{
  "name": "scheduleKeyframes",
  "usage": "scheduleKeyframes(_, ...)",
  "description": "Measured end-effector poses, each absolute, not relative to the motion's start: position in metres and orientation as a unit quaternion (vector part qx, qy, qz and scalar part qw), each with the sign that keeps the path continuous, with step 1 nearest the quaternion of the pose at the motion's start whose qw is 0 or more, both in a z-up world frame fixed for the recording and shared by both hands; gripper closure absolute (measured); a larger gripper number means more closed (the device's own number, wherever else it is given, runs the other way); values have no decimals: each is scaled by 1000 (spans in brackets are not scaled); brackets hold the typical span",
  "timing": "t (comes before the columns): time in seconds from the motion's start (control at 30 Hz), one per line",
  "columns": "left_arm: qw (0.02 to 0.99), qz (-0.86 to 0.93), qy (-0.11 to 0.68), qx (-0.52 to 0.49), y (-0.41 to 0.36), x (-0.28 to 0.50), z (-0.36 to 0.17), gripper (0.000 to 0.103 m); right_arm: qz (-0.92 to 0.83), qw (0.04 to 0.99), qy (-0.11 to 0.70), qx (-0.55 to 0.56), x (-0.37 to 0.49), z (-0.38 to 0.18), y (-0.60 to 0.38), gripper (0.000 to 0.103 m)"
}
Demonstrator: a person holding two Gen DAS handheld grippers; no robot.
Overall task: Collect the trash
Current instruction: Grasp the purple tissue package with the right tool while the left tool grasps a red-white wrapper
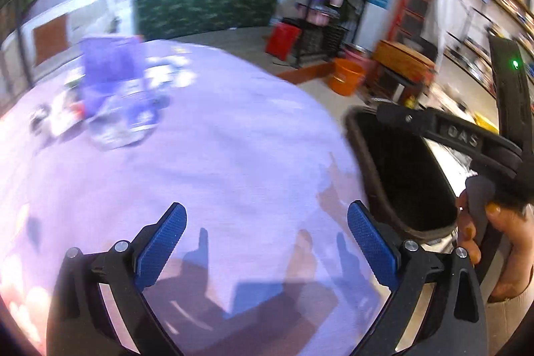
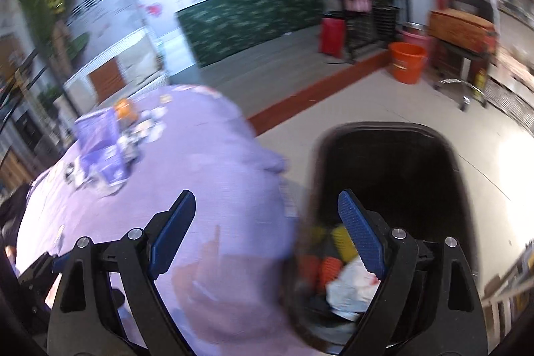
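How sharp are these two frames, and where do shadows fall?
Left wrist view: the pile of trash on the purple tablecloth is smeared by motion, the left gripper stays crisp, finger shadows fall on the cloth. Right wrist view: the black bin rim and table edge blur; the right gripper is sharp.

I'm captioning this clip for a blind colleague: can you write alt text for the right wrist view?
An open, empty right claw hangs over the edge of a purple-clothed table and a black trash bin holding crumpled wrappers. A blurred pile of litter lies at the table's far side.
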State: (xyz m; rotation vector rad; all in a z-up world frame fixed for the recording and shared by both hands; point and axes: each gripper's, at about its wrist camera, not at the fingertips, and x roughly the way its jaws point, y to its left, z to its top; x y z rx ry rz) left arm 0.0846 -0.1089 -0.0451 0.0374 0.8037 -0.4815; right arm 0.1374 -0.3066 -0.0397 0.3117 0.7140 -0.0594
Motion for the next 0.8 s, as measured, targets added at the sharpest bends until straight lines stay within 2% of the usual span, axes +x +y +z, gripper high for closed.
scheduleKeyframes(0.4,910,-122,396,-31,12,103,-49,8,146,904,400,36,210,-40,-158,16)
scheduleKeyframes(0.53,913,-92,396,-27,43,113,-49,9,169,890,423,11,238,-43,-120,16)
scheduleKeyframes(0.73,912,-73,403,-30,72,129,-56,10,175,892,412,-63,265,-42,-62,17)
scheduleKeyframes(0.8,911,-74,404,-30,77,134,-58,11,174,890,412,-85,277,-46,-46,23)
